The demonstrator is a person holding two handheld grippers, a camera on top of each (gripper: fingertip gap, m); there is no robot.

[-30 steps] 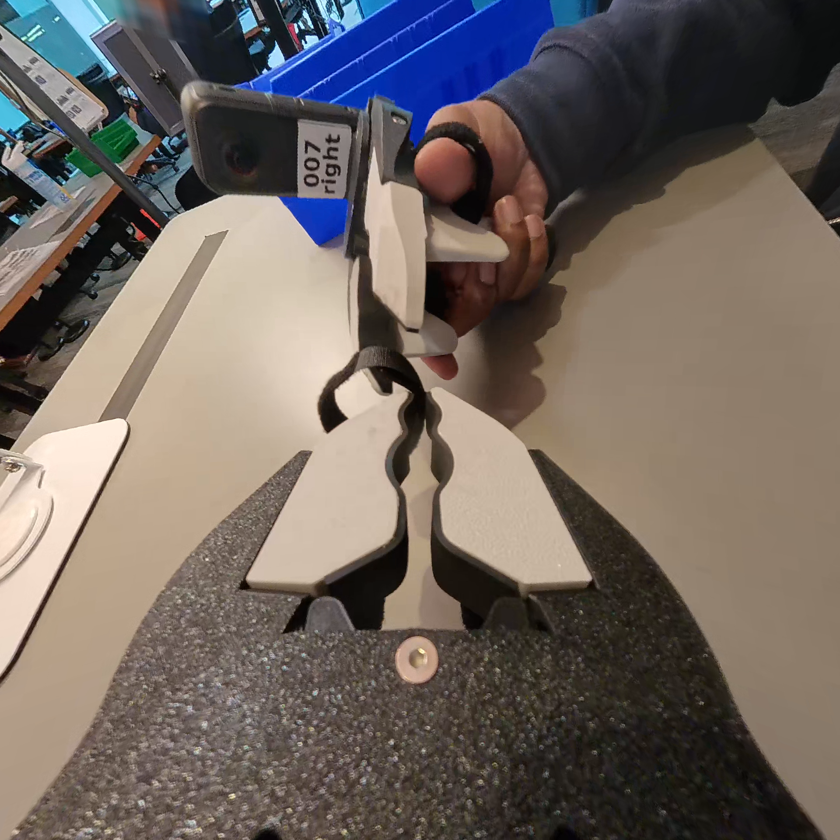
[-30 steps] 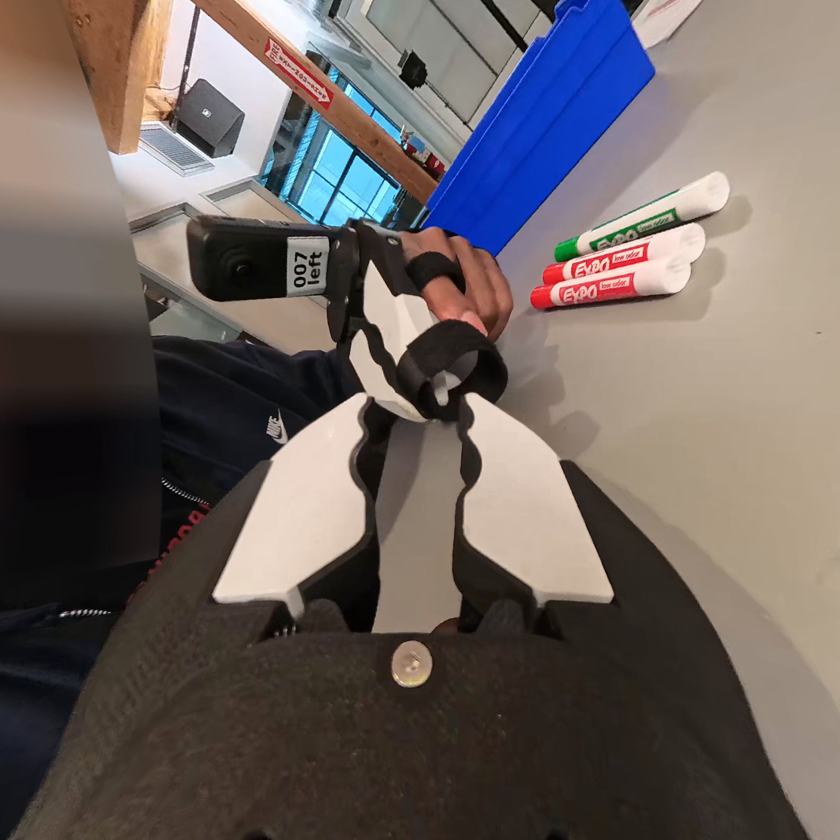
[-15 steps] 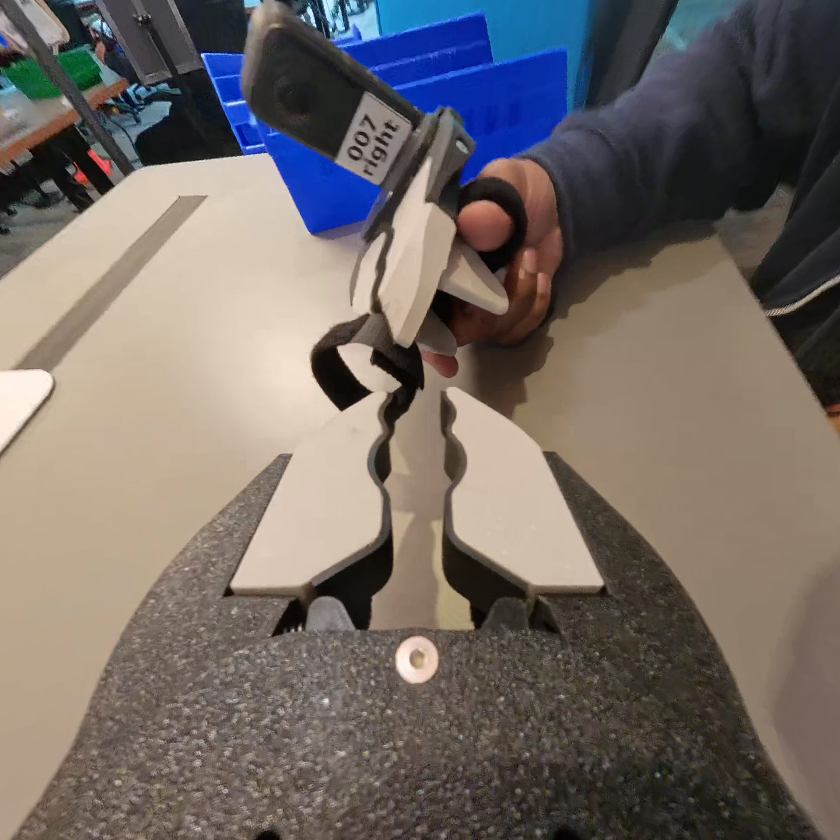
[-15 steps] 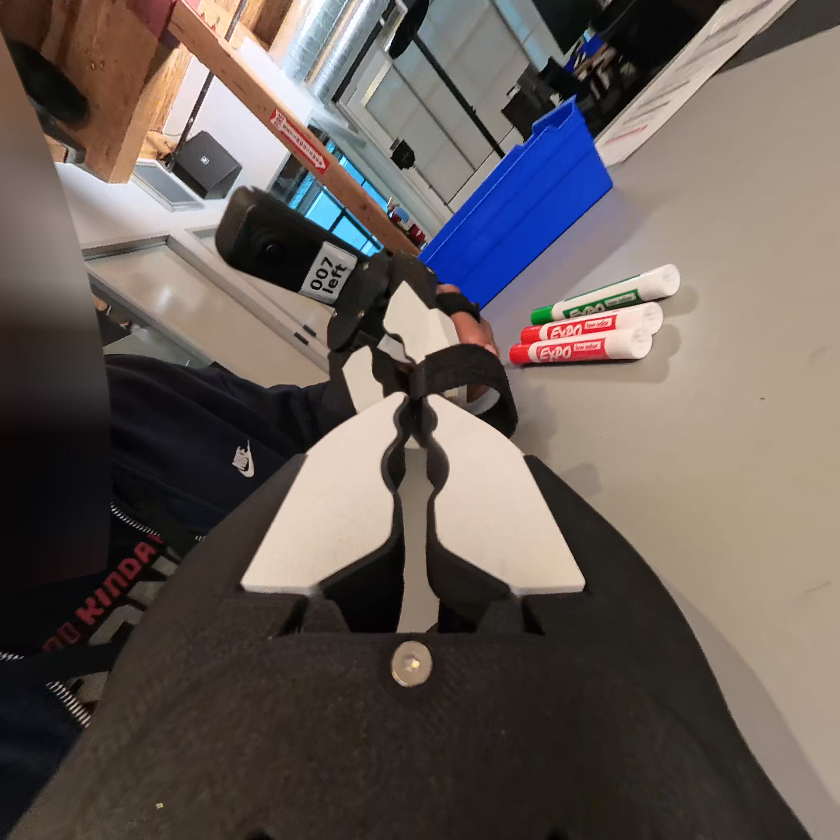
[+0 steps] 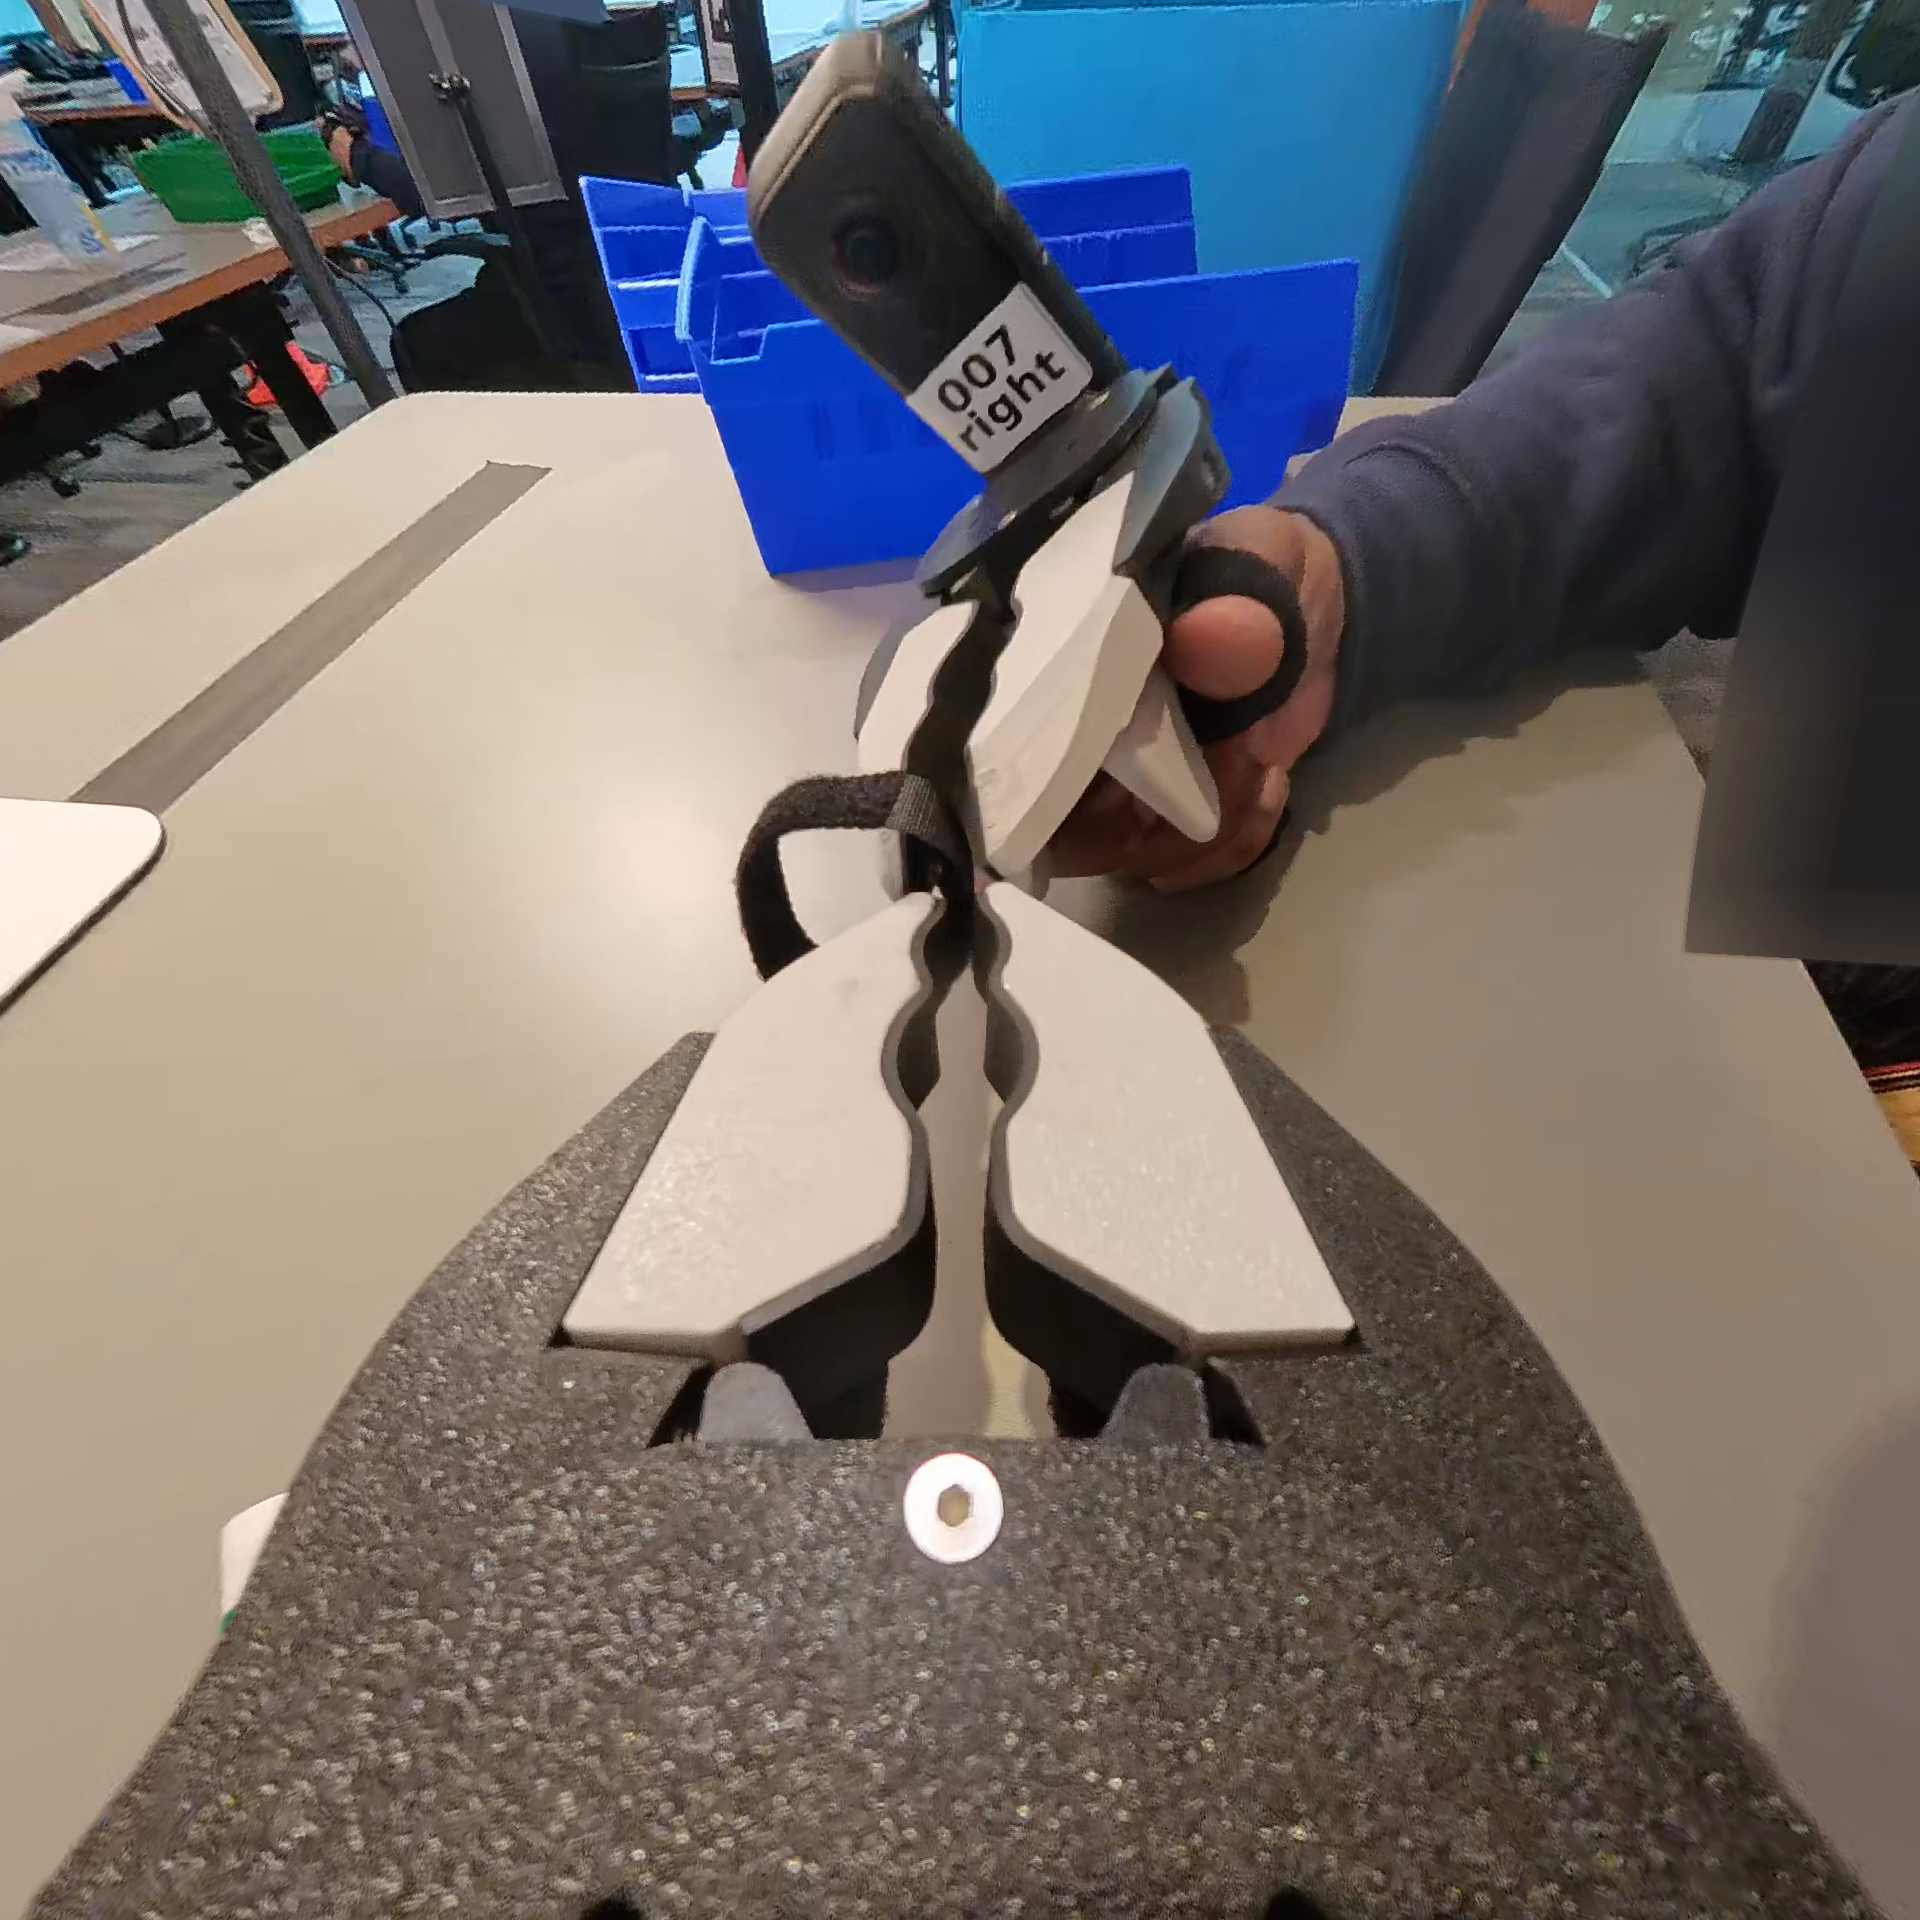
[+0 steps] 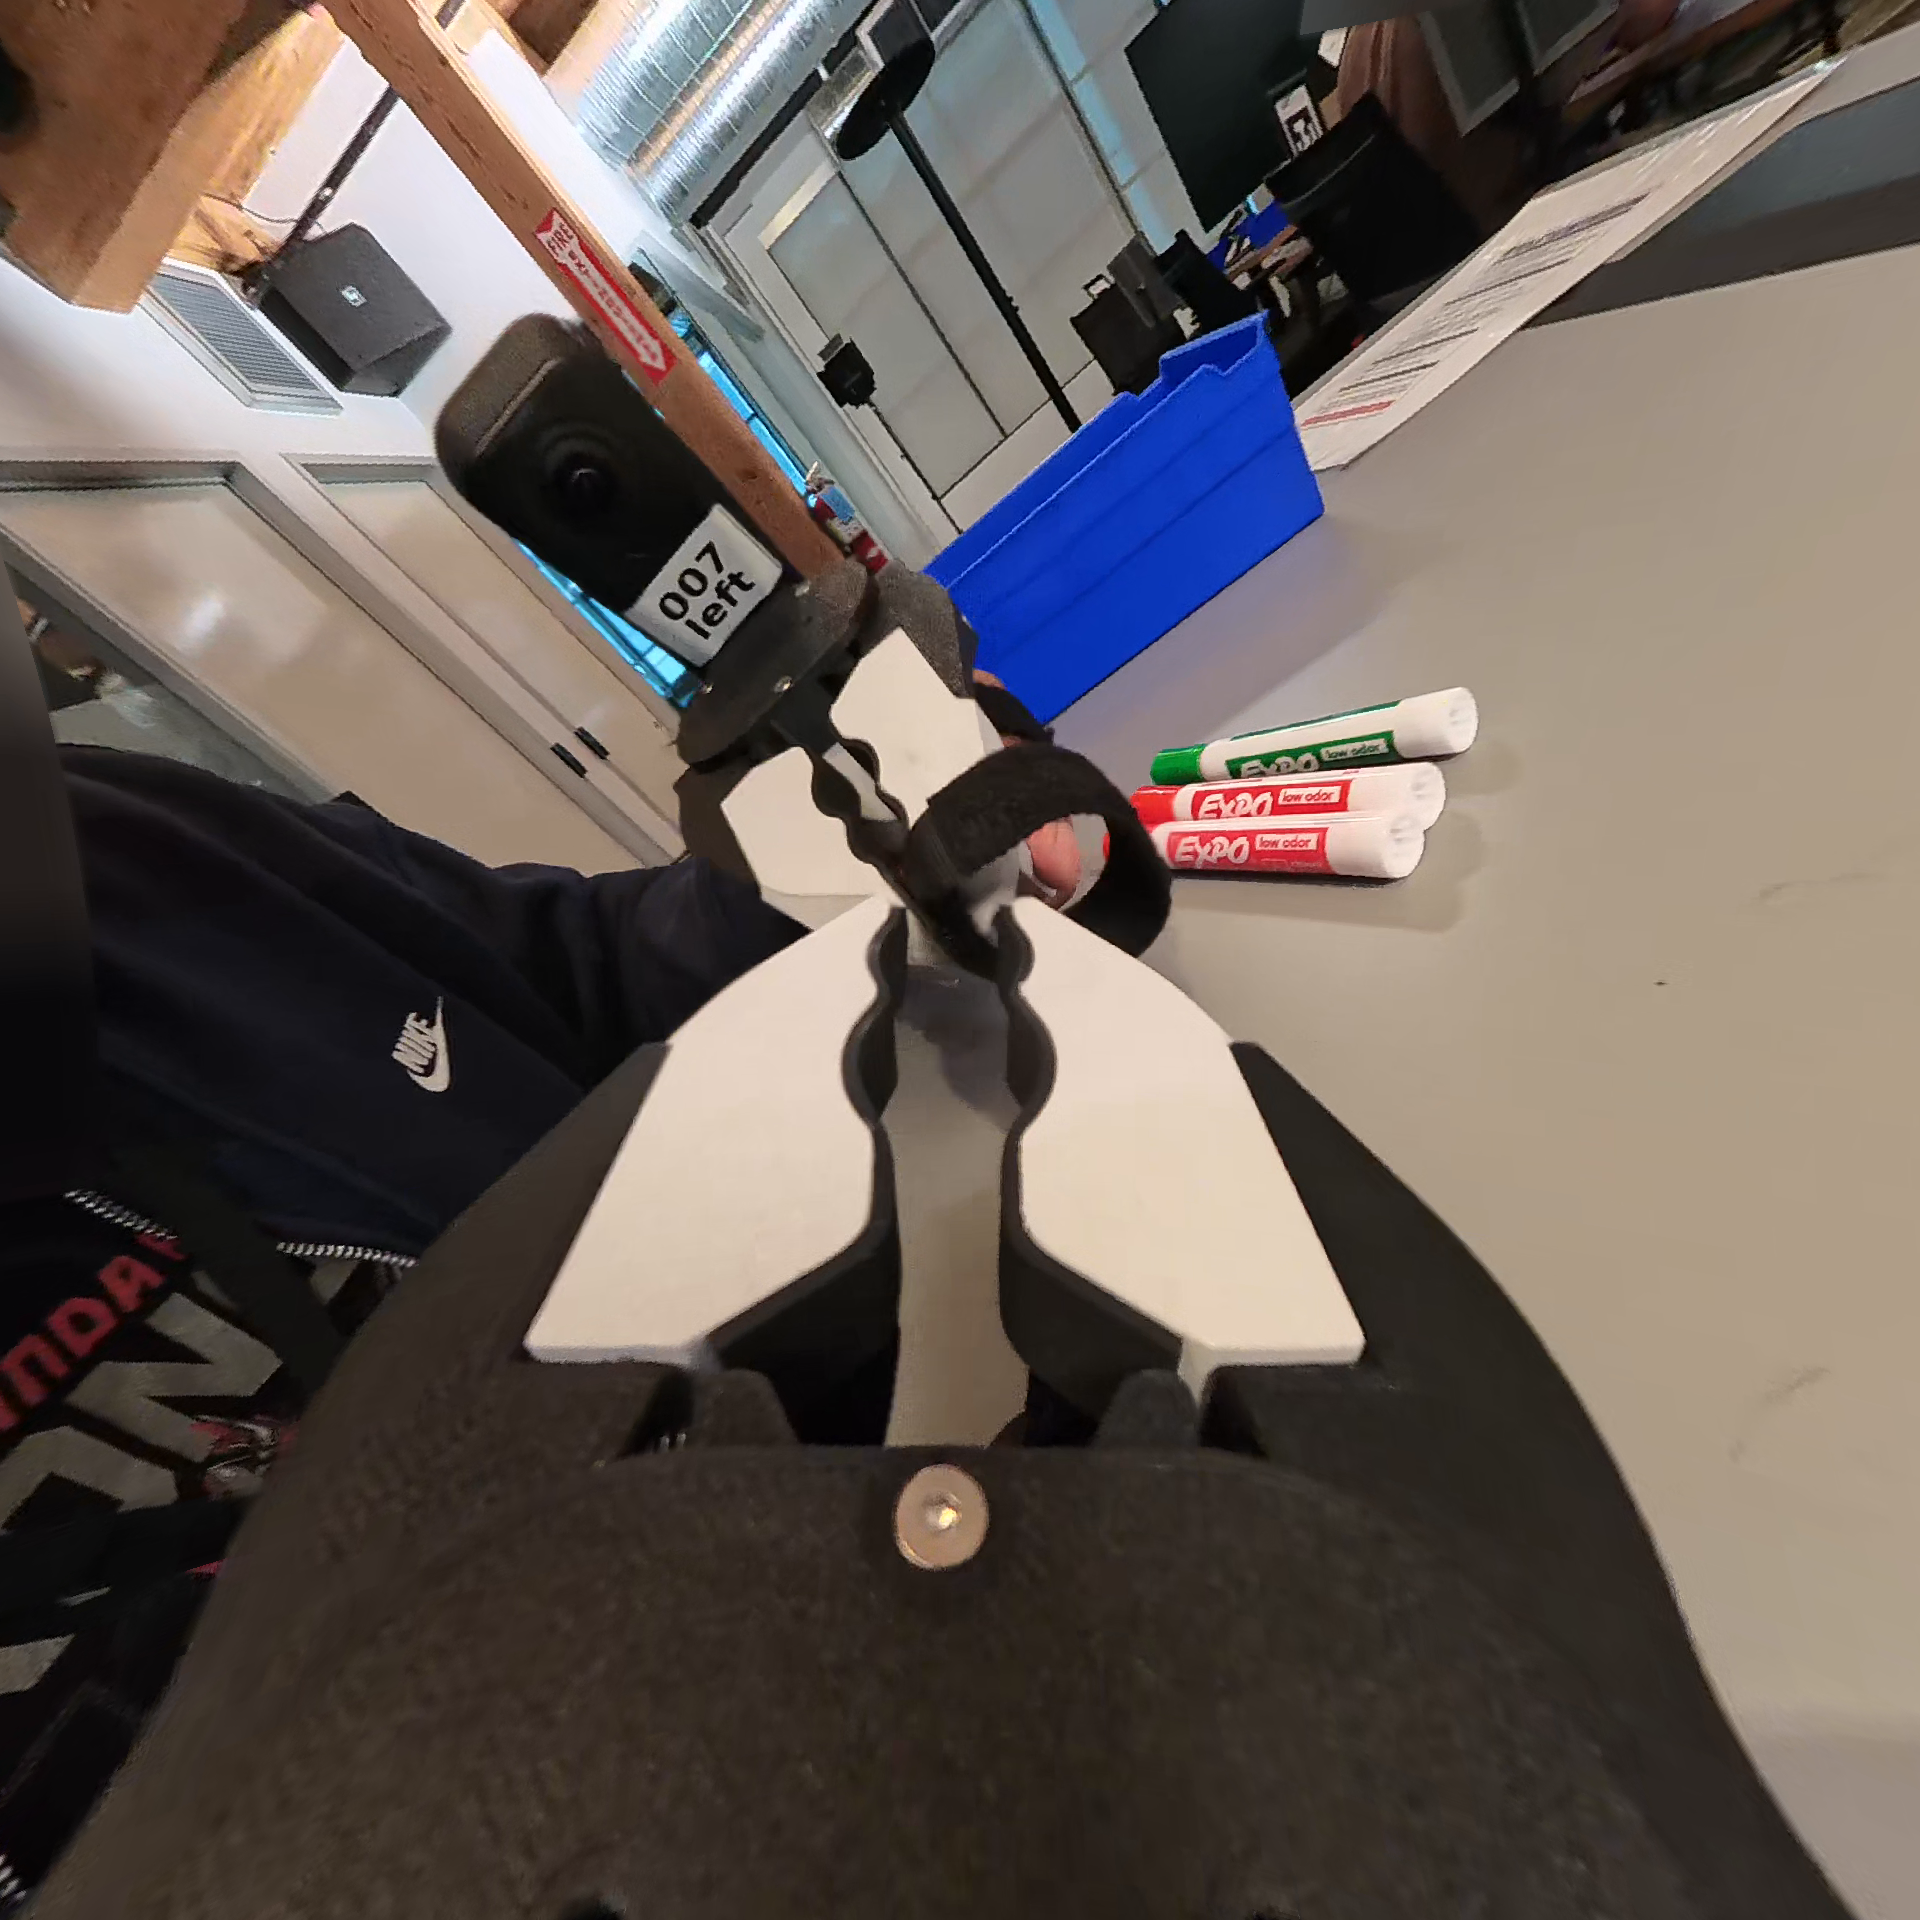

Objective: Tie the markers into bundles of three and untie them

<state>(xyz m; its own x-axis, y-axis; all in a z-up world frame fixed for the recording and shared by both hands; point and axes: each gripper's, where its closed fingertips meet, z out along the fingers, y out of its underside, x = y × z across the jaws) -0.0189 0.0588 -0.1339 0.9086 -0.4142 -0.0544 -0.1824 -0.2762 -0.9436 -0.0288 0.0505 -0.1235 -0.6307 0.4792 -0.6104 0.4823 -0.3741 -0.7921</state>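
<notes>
The left gripper [image 5: 961, 914] has its jaws nearly closed, pinching the black strap [image 5: 821, 821] at the tips. The right gripper [image 6: 951, 925] also clamps this strap. Three markers [image 6: 1299, 800] lie together on the worktop [image 6: 1610, 1039] near the blue bin [image 6: 1132, 520].

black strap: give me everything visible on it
The black strap is a flat band of fuzzy, hook-and-loop-looking fabric, curled into an open loop with nothing inside it. It hangs in the air above the grey table, pinched where its ends meet by both the left tool and the right tool, tip to tip. It touches none of the three markers beyond it.
</notes>
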